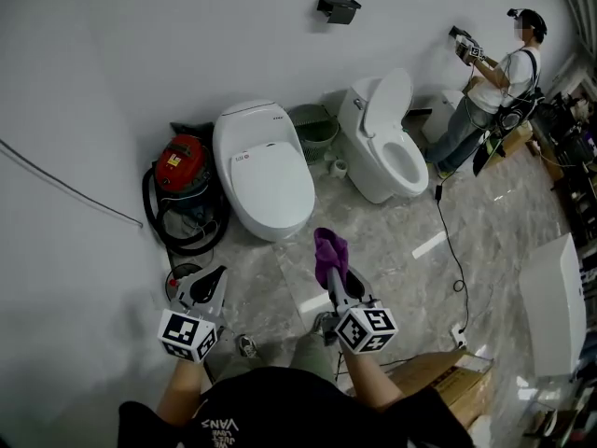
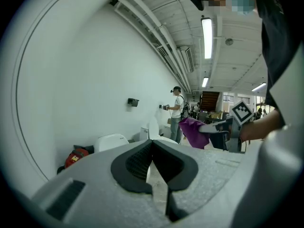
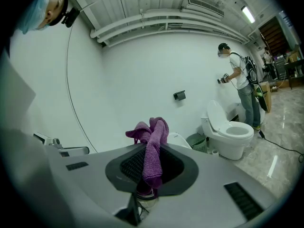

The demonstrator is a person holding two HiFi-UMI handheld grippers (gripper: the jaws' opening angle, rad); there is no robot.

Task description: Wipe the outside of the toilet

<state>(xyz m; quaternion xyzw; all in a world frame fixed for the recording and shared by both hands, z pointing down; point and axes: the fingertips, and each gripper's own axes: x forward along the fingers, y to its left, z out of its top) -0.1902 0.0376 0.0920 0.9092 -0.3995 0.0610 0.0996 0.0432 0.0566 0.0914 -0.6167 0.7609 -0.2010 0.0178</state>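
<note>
the grey marble floor (image 1: pixel 485 222) spreads out under and ahead of both grippers. straight ahead of them, well apart from their tips, a white toilet with its lid closed (image 1: pixel 263 166) stands against the wall. a second toilet with its lid raised (image 1: pixel 387 143) stands further on, ahead and to the right of the right gripper. beyond that one, far off to the right gripper's front right, another person (image 1: pixel 490 87) stands facing the wall. a cardboard box (image 1: pixel 448 381) lies on the floor just behind and right of the right gripper. ahead and left of the left gripper, beside the closed toilet, sits a red vacuum cleaner (image 1: pixel 182 166) ringed by its black hose. a green basket (image 1: pixel 315 127) stands between the two toilets.

the right gripper (image 3: pixel 151 170) is clenched on a purple cloth (image 3: pixel 153 141), which stands up bunched above its tips and touches neither toilet. the left gripper (image 2: pixel 153 160), to its left, has its jaws pressed together with nothing between them.
</note>
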